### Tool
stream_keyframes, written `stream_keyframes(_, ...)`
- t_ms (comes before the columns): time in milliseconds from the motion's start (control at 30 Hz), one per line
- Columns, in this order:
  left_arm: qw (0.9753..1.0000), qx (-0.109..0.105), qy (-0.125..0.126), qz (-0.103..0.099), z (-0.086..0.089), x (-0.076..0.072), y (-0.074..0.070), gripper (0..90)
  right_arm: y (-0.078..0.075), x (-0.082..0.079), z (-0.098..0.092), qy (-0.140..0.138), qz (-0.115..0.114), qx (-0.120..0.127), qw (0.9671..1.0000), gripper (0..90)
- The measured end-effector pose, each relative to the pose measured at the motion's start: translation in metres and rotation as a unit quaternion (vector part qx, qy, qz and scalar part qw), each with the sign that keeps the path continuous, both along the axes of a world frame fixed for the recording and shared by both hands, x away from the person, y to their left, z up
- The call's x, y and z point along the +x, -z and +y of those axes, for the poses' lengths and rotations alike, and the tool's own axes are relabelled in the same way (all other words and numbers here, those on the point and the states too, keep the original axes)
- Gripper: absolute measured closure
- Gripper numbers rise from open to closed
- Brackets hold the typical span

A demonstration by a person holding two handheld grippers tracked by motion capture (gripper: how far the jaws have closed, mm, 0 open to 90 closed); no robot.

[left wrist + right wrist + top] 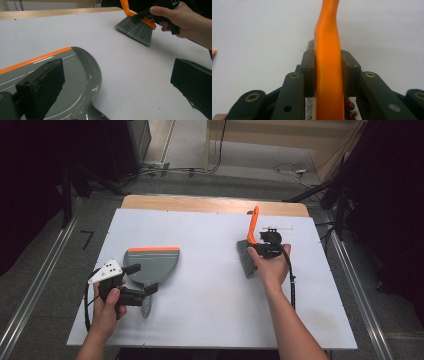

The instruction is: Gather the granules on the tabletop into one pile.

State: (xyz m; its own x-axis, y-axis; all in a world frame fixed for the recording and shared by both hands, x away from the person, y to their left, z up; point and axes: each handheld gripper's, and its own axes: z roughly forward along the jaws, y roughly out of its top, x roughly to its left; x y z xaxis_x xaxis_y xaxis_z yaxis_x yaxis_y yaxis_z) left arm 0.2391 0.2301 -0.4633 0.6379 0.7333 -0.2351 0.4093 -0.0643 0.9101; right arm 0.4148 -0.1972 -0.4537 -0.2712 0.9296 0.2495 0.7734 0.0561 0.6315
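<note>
Nearest, the left gripper point(142, 279) is spread wide, one jaw over the grey dustpan point(151, 264) and the other beside its rim; its handle lies below them. Farther off, the right gripper point(258, 249) is clenched on the brush point(249, 247). Its own view shows both pads pressing the orange handle point(328, 70), with small red bits beneath, while the left gripper view shows the grey bristles point(136, 30) near the table point(210, 285).

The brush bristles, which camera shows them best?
The left gripper view: the grey bristles fan out sharply under the brush's orange back, tips near the table. The high view shows them small and dark beside the right hand. The right gripper view catches just a tuft behind the orange handle.
</note>
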Motion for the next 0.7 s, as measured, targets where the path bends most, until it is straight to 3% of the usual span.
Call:
stream_keyframes(200,1.0000,0.003,0.000,0.002,0.000,0.000,0.001,0.0,-0.013,-0.003,-0.007,-0.015,-0.017,0.027,0.9994,67.6)
stream_keyframes(300,1.0000,0.003,0.000,0.002,0.000,0.000,0.001,0.0,-0.023,0.000,-0.009,-0.037,-0.033,0.016,0.9986,67.6)
stream_keyframes(467,1.0000,0.002,-0.001,0.002,0.000,0.000,0.001,0.0,-0.043,0.012,-0.015,-0.078,-0.063,-0.032,0.9945,67.6)
stream_keyframes(500,1.0000,0.002,-0.001,0.003,0.000,0.000,0.001,0.0,-0.045,0.016,-0.016,-0.100,-0.080,-0.054,0.9904,67.6)
stream_keyframes(567,1.0000,0.003,-0.002,0.003,0.000,0.001,0.001,0.0,-0.046,0.024,-0.015,-0.140,-0.115,-0.105,0.9778,67.6)
stream_keyframes(633,1.0000,0.003,-0.001,0.003,0.000,0.001,0.001,0.0,-0.045,0.033,-0.012,-0.178,-0.128,-0.147,0.9645,67.6)
stream_keyframes(700,1.0000,0.002,-0.001,0.002,0.000,0.001,0.001,0.0,-0.042,0.042,-0.007,-0.224,-0.149,-0.188,0.9445,67.6)
